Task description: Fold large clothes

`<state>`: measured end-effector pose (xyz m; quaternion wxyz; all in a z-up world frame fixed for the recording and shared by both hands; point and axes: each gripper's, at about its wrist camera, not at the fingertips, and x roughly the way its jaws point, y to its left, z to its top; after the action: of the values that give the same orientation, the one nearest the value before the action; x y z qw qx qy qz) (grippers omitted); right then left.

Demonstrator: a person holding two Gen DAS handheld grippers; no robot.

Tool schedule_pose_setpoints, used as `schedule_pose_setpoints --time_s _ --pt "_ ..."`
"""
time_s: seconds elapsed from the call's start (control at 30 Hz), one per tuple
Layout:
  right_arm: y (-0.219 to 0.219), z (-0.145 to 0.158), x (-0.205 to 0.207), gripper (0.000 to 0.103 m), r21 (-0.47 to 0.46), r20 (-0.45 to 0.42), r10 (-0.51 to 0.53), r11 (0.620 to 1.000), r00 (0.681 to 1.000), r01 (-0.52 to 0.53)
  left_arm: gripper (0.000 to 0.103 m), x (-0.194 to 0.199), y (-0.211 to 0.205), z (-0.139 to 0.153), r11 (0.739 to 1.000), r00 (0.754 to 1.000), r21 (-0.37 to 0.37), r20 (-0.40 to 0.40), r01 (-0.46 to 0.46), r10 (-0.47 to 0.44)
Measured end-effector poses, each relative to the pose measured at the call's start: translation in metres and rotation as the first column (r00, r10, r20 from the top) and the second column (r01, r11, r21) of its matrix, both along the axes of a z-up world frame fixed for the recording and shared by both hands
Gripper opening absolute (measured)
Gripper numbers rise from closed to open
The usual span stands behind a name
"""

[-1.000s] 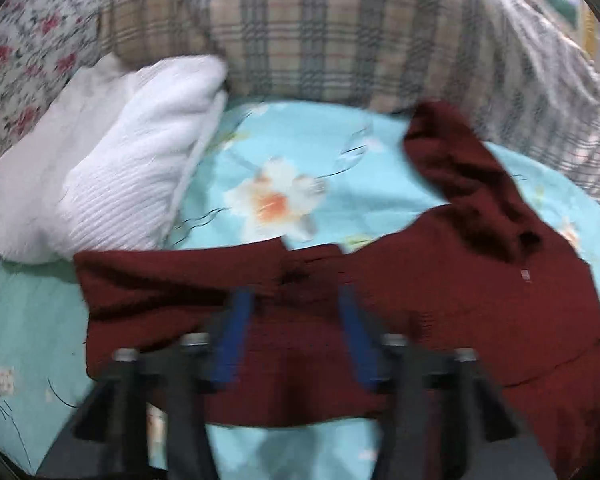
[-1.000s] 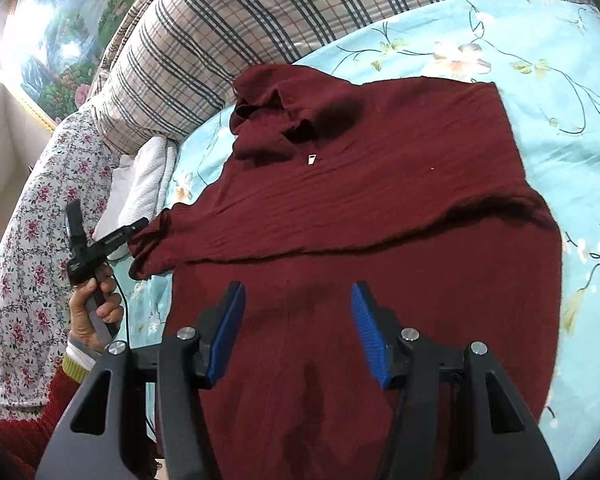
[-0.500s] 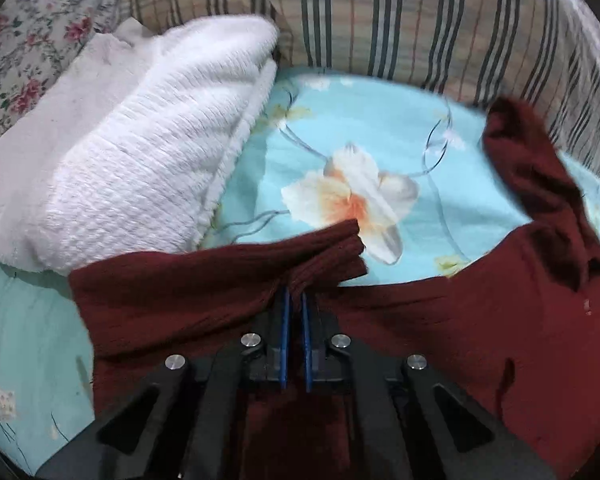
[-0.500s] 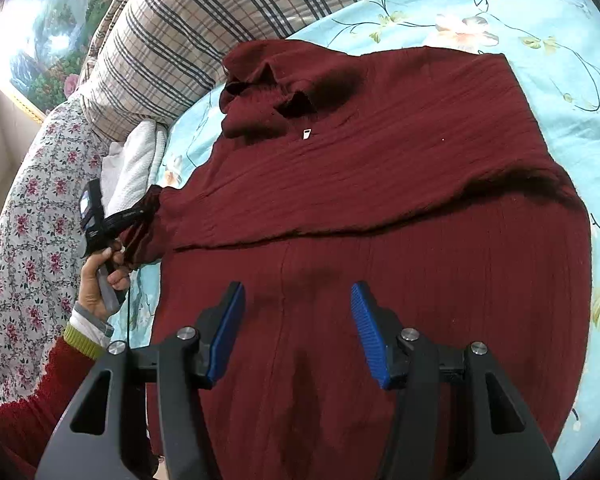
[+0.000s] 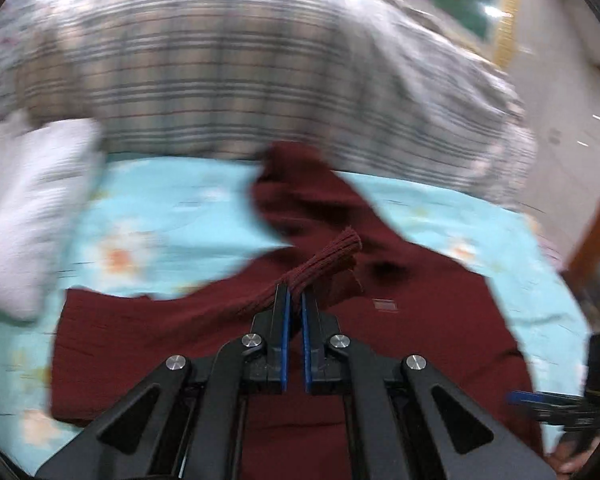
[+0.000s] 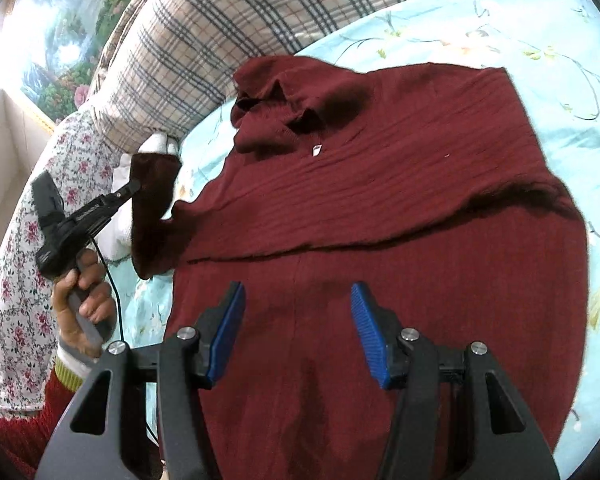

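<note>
A dark red knitted sweater (image 6: pixel 380 208) lies spread on the light blue floral bedsheet (image 6: pixel 560 60), collar toward the plaid pillow. My left gripper (image 5: pixel 295 300) is shut on the cuff of the sweater's sleeve (image 5: pixel 324 260) and holds it lifted above the body of the sweater. In the right wrist view the left gripper (image 6: pixel 134 188) shows at the left with the sleeve (image 6: pixel 152 208) hanging from it. My right gripper (image 6: pixel 298 304) is open and empty, hovering over the lower part of the sweater.
A large plaid pillow (image 5: pixel 228 80) lies along the head of the bed. A folded white towel (image 5: pixel 28 208) sits at the left beside a floral cushion (image 6: pixel 16 292). A landscape picture (image 6: pixel 68 28) hangs behind.
My left gripper closed on the sleeve cuff, then lifted it and carried it to the right over the sweater. The right gripper stayed open and nearly still.
</note>
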<state>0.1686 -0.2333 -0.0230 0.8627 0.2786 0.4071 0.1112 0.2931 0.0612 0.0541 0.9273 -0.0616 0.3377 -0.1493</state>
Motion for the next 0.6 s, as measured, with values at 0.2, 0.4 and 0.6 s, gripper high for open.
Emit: schedule_pose_setpoints --time_s 0.2,0.4,0.6 --pt "-0.041 0.000 -0.008 0.056 0.042 0.005 -0.108 0.993 0.994 0.108 0.003 0.009 -0.125 -0.032 0.985 0.984 -0.062 -0.058 0.163 -0.166" --pt "-0.074 0.003 -0.010 0.056 0.046 0.016 -0.190 0.981 0.982 0.189 0.004 0.020 -0.202 -0.087 0.971 0.959 -0.035 -0.156 0.236 -0.238" --pt "-0.079 0.000 0.016 0.056 0.058 0.003 -0.179 0.982 0.984 0.179 0.026 0.010 -0.197 -0.111 0.961 0.927 -0.045 -0.256 0.272 -0.274"
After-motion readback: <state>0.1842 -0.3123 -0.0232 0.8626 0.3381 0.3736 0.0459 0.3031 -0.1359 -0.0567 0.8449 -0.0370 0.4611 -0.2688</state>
